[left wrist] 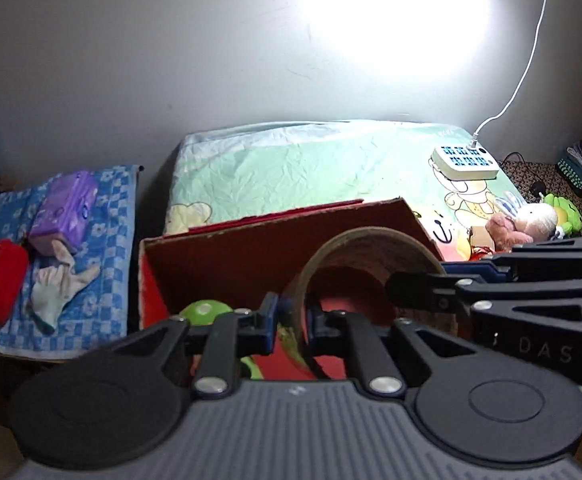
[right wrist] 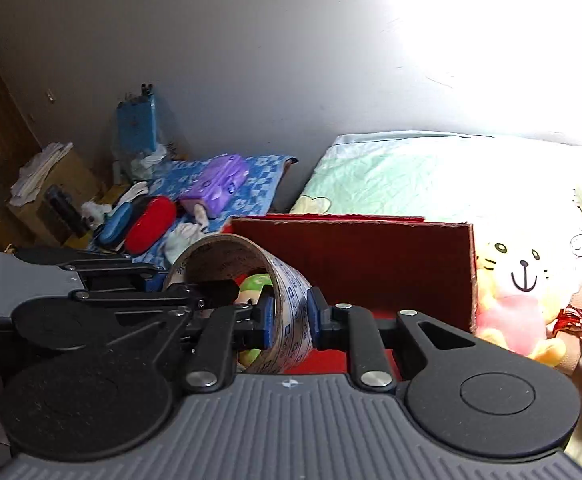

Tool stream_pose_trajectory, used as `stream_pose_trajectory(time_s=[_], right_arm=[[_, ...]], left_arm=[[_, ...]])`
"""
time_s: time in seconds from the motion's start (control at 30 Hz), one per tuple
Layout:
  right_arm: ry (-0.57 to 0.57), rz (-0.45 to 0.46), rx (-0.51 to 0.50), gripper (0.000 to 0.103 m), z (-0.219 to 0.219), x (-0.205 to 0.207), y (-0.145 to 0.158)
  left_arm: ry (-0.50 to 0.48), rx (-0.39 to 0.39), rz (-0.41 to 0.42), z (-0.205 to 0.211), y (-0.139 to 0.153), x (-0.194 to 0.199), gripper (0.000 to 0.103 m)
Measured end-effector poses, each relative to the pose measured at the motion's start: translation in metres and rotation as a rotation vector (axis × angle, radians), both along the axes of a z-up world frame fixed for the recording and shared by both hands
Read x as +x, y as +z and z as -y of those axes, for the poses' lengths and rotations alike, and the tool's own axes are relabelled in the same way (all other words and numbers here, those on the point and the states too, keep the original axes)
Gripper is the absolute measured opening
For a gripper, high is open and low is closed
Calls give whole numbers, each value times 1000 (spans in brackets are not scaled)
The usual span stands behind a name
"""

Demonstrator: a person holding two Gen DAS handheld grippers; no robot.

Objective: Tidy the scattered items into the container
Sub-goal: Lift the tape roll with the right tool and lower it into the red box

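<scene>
Left wrist view
Step in hand: both tools are on one tape roll [left wrist: 371,256], held over the red box [left wrist: 275,248]. I'd call this the drop-off stage for this item.
Left gripper [left wrist: 293,320]: nearly shut, blue pads clamped on the roll's wall, one pad outside, one inside the ring.
Right gripper [left wrist: 447,276]: coming in from the right side, its black finger reaching into the roll's far rim, close to this one's tips.
Roll's place: straight ahead of the left tips, standing on edge, brown core facing the camera.
Box contents: a green toy [left wrist: 205,310] sits just left of the tips, down inside.

Right wrist view
Right gripper [right wrist: 289,320]: jaws almost closed, pinching the roll's wall [right wrist: 291,304] between the blue pads.
Left gripper [right wrist: 207,292]: enters from the left, one finger poking into the ring's hollow.
Roll's look: wide cardboard core, clear tape printed with small blue squares, tilted, open end toward the upper left.
Next move, my read: lower it inside the box walls, then both grips must let go together, or the ring could snag on a finger.
Still outside: a plush cat [right wrist: 519,280] lies right of the tips, beyond the box wall.
</scene>
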State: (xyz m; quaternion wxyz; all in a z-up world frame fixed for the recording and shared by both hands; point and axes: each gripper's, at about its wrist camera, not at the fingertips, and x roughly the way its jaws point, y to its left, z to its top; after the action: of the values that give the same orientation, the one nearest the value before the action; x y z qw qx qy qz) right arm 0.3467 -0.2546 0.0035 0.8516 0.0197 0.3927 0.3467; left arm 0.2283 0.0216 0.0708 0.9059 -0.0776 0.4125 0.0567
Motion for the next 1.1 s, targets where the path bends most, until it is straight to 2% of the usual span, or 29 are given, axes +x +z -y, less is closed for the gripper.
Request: stream_pose_trajectory(time_s=[0.23,0.47,0.63,0.73,0.93,1.0,1.1], right_arm=[[-82,-79,-51,17,10,43,-35],[-82,-150,-126,14,5,62,-68],[-79,-233,-158,14,1,78,-92],[-79,-263,-181,11,-5,84,-97],[-83,-333,-215,11,-19,95,-112],[-88,-353,-221,11,-23,96,-117],[-102,-376,-222,11,-25,99,-121]], left_arm=[[-23,-49,-75,5,-41,52,7],[-17,-37,-177,8,-80,77,7],[3,-90,-252,-1,-108,92,7],[18,-131,-288,-10,-119,99,8],[43,-173,-365,-27,-140,109,9],[124,-215,-387,-33,-146,111,9],[121,-229,-425,-38,-151,115,10]])
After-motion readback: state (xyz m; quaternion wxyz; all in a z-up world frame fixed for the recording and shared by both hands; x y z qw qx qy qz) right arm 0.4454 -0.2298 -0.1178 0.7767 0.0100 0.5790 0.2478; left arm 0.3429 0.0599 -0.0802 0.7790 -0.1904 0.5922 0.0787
